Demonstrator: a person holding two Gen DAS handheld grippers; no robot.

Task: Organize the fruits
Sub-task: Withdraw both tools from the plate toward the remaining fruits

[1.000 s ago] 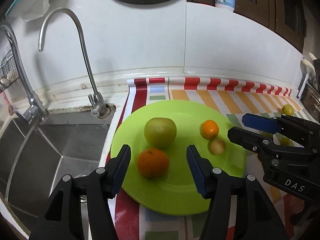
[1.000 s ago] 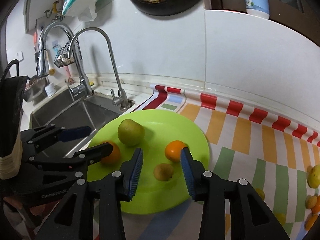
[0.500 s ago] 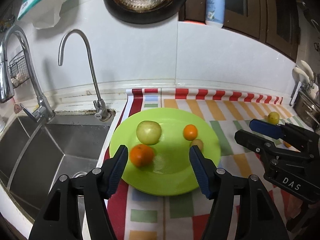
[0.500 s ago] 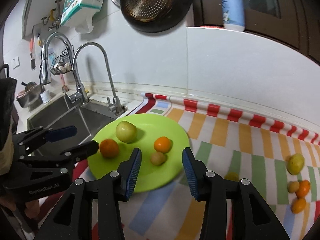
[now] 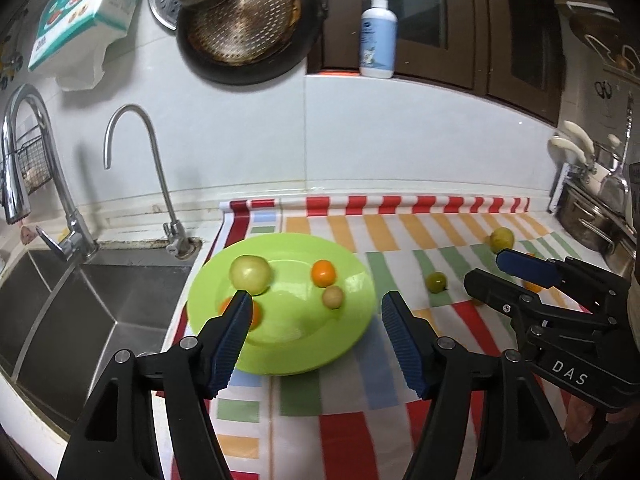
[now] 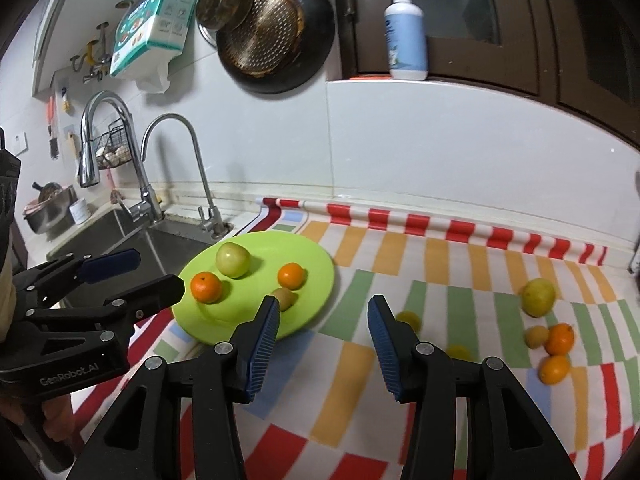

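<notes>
A lime green plate point(image 5: 352, 312) point(image 6: 316, 292) lies on the striped cloth beside the sink. On it sit a green apple point(image 5: 250, 274) point(image 6: 233, 259), two oranges point(image 6: 206, 287) point(image 6: 292, 276) and a small brownish fruit point(image 5: 333, 297) point(image 6: 287, 297). More fruit lies loose on the cloth at the right: a yellow-green apple point(image 6: 539, 296), oranges point(image 6: 559, 338) and small yellowish fruits point(image 6: 408, 320). My left gripper point(image 5: 316, 334) is open and empty, above the plate's near edge. My right gripper point(image 6: 322, 340) is open and empty, right of the plate.
A steel sink point(image 5: 80, 300) with two taps point(image 5: 160, 184) lies left of the plate. A striped cloth point(image 6: 440, 320) covers the counter. Pans hang on the white wall point(image 6: 276, 32). Steel pots point(image 5: 588, 216) stand at the far right.
Both grippers have pulled back and up from the plate, so the plate looks smaller and the loose fruit on the right has come into view. Both stay open.
</notes>
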